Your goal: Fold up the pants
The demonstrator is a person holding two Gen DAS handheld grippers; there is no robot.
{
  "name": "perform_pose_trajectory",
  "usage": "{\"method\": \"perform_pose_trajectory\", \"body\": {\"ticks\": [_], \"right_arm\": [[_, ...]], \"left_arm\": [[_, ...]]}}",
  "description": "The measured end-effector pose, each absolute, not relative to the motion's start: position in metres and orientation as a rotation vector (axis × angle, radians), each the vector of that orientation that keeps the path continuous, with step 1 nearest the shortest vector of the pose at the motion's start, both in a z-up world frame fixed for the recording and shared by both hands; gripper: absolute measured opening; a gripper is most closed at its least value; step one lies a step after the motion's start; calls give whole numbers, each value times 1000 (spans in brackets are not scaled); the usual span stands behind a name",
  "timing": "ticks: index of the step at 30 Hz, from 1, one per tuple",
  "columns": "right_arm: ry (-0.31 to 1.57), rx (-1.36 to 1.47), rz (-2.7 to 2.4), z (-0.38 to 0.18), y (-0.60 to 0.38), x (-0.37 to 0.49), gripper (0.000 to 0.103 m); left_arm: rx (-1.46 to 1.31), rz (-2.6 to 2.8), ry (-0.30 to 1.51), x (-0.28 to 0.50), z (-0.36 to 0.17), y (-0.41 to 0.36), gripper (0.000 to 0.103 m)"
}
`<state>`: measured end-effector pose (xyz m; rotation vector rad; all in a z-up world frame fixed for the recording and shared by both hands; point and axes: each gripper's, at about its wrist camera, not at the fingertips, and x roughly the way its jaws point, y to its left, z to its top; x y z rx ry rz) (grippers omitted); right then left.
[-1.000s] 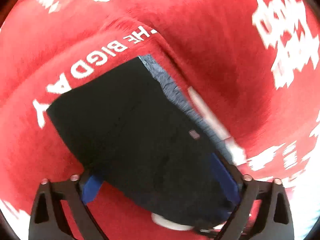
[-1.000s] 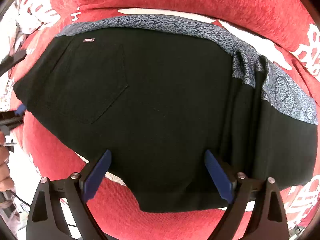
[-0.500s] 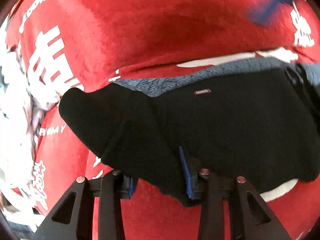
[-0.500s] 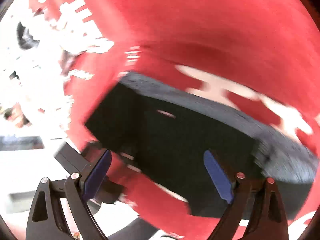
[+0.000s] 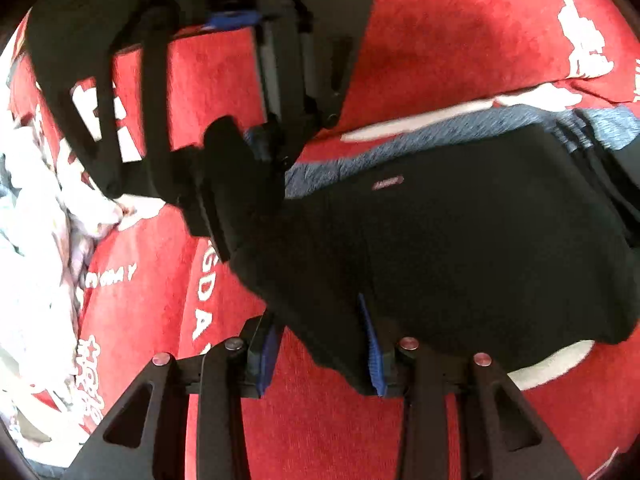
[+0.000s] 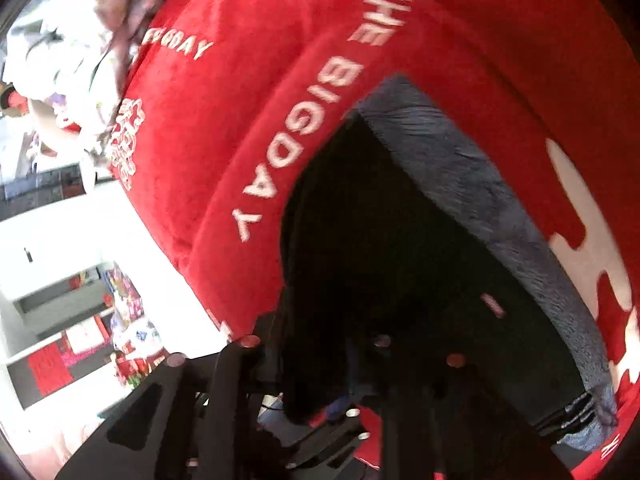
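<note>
Black pants [image 5: 460, 248] with a blue-grey patterned waistband lie folded on a red blanket [image 5: 460, 40]. My left gripper [image 5: 320, 352] is shut on the near left edge of the pants. My right gripper [image 5: 240, 152] shows in the left wrist view at the pants' far left corner, its fingers closed on the cloth. In the right wrist view the pants [image 6: 380, 248] fill the lower right and dark cloth sits between the right gripper's fingers [image 6: 316, 376].
The red blanket [image 6: 248, 128] carries white lettering. A heap of pale clothes [image 5: 36, 248] lies at the left; it also shows in the right wrist view [image 6: 76, 40]. A white floor and shelves [image 6: 60, 320] lie beyond the bed's edge.
My right gripper has swung over to the left corner of the pants and closed on it. My left gripper stays shut on the near edge.
</note>
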<state>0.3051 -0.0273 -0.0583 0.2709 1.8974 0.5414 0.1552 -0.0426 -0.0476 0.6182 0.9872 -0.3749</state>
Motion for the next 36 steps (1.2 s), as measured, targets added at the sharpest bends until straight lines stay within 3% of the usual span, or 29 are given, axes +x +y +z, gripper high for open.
{"method": "perform_pose_trajectory", "body": {"ticks": [13,21,26,36], "right_arm": [[1450,716,596,50,-202,234,19],[1255,848,484,95,-344,143,21],[1205,948,377,80,-429,79,21],[1244,1095,176,-30,-501,0,21]], "left_arm": [[568,-504,794,111,62,-143,38],[585,-671,750,56,89,-248,38],[649,-786,779,12,66,-312,38],[828,-848,889,-41,-18,-377,38]]}}
